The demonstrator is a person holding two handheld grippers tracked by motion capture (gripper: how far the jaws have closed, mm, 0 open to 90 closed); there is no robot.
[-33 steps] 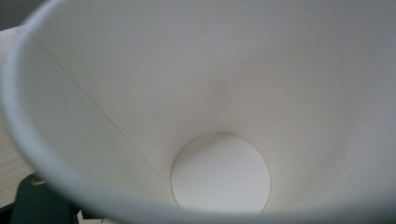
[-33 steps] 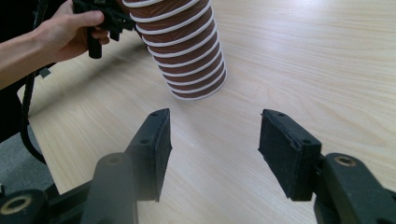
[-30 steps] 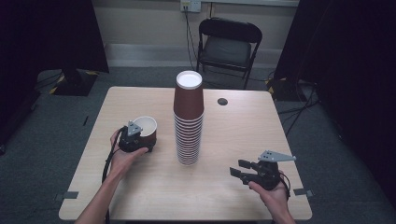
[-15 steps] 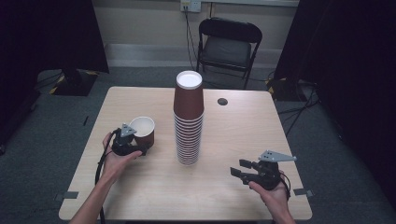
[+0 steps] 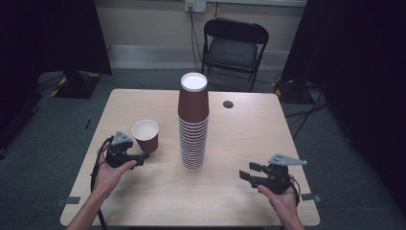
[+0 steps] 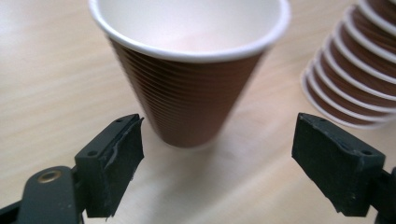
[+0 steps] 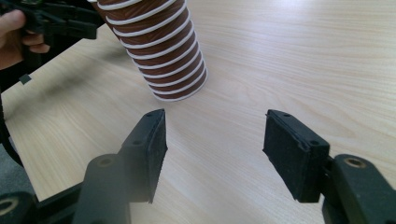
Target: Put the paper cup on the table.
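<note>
While the left gripper (image 6: 217, 154) points at the single paper cup (image 6: 191, 70), its two black jaws stand apart with bare tabletop between them; the pads touch nothing. The jaws have just been closing a little, yet the cup sits beyond the tips, not between them. In the high view the left gripper (image 5: 143, 155) lies just beside the cup's (image 5: 145, 135) base, near side, held in the left hand (image 5: 111, 170).

Right gripper (image 7: 212, 151): jaws wide apart, nothing between them, and they have just been opening further. Ahead of them stands the foot of the cup stack (image 7: 161, 51), upside down, white rims ringed one over the other. In the high view the right gripper (image 5: 251, 173) rests low over the table's near right part, in the right hand (image 5: 283, 199), well apart from the stack.

Surface: a light wood-grain table (image 5: 239, 139), rectangular, pale laminate. The single cup stands upright, mouth up, white inside, ribbed brown wall, left of the cup stack (image 5: 193, 122) and near it, not touching. The stack rises tall at the table's middle. A small dark round disc (image 5: 228, 104) lies on the far right part of the top.

Room: grey carpet floor (image 5: 57, 129), a black folding chair (image 5: 234, 45) behind the table, black curtains (image 5: 48, 38) at both sides, a pale wall with an outlet (image 5: 195, 5) and hanging cables.
</note>
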